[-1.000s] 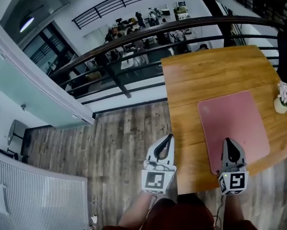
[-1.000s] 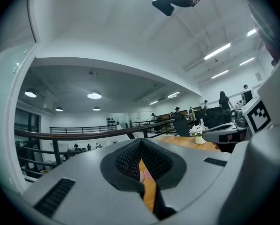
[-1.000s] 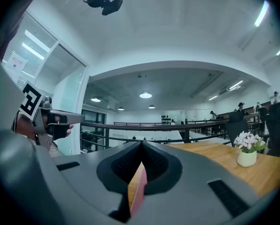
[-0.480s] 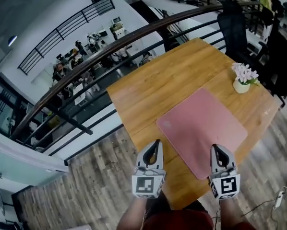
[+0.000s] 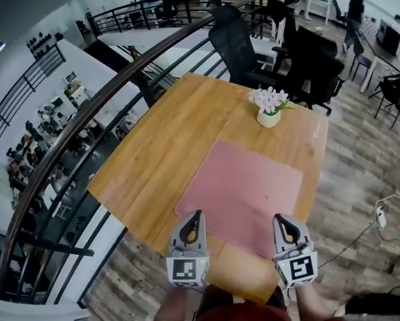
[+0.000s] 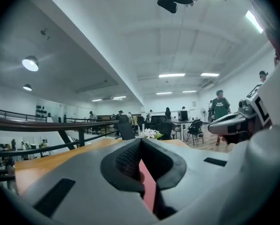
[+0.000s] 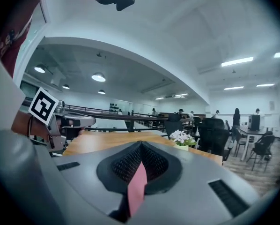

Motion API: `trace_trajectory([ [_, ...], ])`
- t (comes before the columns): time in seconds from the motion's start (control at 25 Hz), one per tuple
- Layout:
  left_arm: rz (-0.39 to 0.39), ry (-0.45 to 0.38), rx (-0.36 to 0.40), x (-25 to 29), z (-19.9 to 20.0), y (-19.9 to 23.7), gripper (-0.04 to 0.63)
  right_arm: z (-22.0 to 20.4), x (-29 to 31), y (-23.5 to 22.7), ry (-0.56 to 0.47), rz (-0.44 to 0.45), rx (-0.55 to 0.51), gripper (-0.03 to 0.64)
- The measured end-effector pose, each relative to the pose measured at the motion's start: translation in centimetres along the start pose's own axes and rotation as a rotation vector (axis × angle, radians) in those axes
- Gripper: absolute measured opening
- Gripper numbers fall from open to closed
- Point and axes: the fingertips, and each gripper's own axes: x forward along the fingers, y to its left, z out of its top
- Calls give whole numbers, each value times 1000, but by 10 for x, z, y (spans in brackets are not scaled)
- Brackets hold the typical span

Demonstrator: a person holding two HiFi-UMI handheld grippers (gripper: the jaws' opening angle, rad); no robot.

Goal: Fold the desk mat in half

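A pink desk mat (image 5: 243,189) lies flat on the wooden table (image 5: 153,146). My left gripper (image 5: 197,214) hovers at the mat's near left corner, jaws shut and holding nothing. My right gripper (image 5: 279,218) hovers over the mat's near right part, also shut and holding nothing. In the left gripper view the shut jaws (image 6: 140,142) point along the table, and a strip of the pink mat (image 6: 148,191) shows through the slit below them. The right gripper view shows the same: shut jaws (image 7: 141,144) with a sliver of the mat (image 7: 137,189) in the slit.
A small white pot of pale flowers (image 5: 268,105) stands on the table just beyond the mat's far edge. Black office chairs (image 5: 243,42) sit behind the table. A dark railing (image 5: 86,112) runs along the table's left side, above a drop to a lower floor.
The head view has swung round, so the table now lies straight ahead. My left gripper went from over the floor to the mat's near left corner. Both grippers stayed shut.
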Motion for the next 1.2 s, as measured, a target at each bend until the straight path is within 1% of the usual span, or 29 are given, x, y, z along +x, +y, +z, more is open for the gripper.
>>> trace_trajectory([
  [0.04, -35, 5, 9, 3, -3, 0, 18, 1, -4, -1, -7, -35, 0, 8],
  [0.12, -98, 8, 17, 8, -5, -3, 18, 2, -15, -1, 44, -98, 9, 8],
  [0.16, -127, 8, 19, 11, -7, -5, 18, 0, -19, -1, 51, -126, 10, 8],
  [0.24, -180, 6, 27, 18, -12, -10, 18, -5, -23, -3, 15, -173, -4, 8],
  [0.32, -230, 0, 31, 22, -12, -12, 18, -8, -27, -1, 12, -213, -17, 8],
  [0.44, -301, 9, 66, 15, -8, -10, 18, -7, -40, 11, 38, -265, -12, 8],
  [0.6, -358, 37, 131, 10, -14, -4, 18, -9, -45, 19, 69, -298, -21, 9],
  [0.72, -395, 67, 190, 11, -25, 0, 18, -18, -43, 25, 97, -302, -29, 9],
  [0.84, -440, 109, 287, 12, -37, 4, 18, -31, -39, 33, 143, -284, -45, 9],
  [0.92, -487, 140, 341, 13, -46, 8, 18, -45, -34, 38, 195, -262, -56, 9],
  [1.04, -582, 192, 419, 13, -65, 13, 20, -67, -25, 47, 281, -211, -73, 10],
  [1.2, -652, 255, 552, 14, -93, 18, 23, -90, -19, 54, 368, -162, -124, 11],
])
